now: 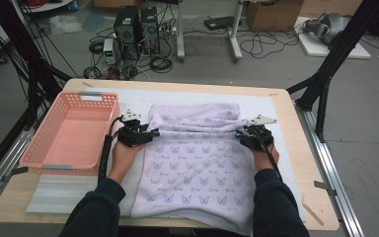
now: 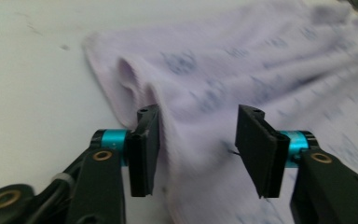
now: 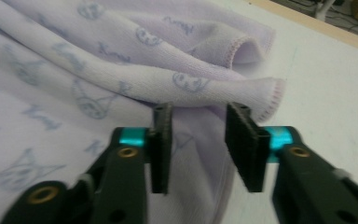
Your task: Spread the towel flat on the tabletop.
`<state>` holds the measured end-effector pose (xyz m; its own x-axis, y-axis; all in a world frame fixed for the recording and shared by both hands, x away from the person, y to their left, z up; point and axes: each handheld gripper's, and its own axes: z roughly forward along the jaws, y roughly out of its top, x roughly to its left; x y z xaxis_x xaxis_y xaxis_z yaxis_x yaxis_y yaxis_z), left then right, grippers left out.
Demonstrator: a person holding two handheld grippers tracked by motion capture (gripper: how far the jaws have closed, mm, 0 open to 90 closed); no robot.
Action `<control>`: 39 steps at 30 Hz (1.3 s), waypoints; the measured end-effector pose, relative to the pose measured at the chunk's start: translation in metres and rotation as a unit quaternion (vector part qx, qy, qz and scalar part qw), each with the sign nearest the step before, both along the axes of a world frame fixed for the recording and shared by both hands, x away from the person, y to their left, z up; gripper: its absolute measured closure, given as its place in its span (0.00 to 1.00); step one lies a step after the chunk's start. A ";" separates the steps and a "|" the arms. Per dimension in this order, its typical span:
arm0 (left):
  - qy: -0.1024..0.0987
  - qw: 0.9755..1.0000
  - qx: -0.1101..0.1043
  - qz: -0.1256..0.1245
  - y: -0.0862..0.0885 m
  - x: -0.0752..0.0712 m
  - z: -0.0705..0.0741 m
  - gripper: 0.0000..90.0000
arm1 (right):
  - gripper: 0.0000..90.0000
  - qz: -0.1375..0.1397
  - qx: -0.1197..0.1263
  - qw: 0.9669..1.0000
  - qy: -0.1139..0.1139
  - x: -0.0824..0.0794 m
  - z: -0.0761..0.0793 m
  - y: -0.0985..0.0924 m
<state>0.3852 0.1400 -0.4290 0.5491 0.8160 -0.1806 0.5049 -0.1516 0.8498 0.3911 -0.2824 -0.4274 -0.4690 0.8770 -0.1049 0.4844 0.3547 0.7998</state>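
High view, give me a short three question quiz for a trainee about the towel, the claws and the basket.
1. True or false: the basket holds the towel.
2. Which edge of the towel is folded over: A near, B far?
3. Fill in: the left claw and right claw both stand ____, gripping nothing.

Key: 1 false, the towel lies on the table; 2 B; 3 open.

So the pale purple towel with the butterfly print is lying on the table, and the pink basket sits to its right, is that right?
Not quite. The pink basket sits to the left of the towel, at the table's left edge, as the high view shows. The rest is right.
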 end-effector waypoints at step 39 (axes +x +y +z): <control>0.038 0.993 0.060 -0.094 0.016 -0.088 -0.021 0.97 | 0.93 0.079 0.039 0.992 0.089 -0.103 -0.019 -0.012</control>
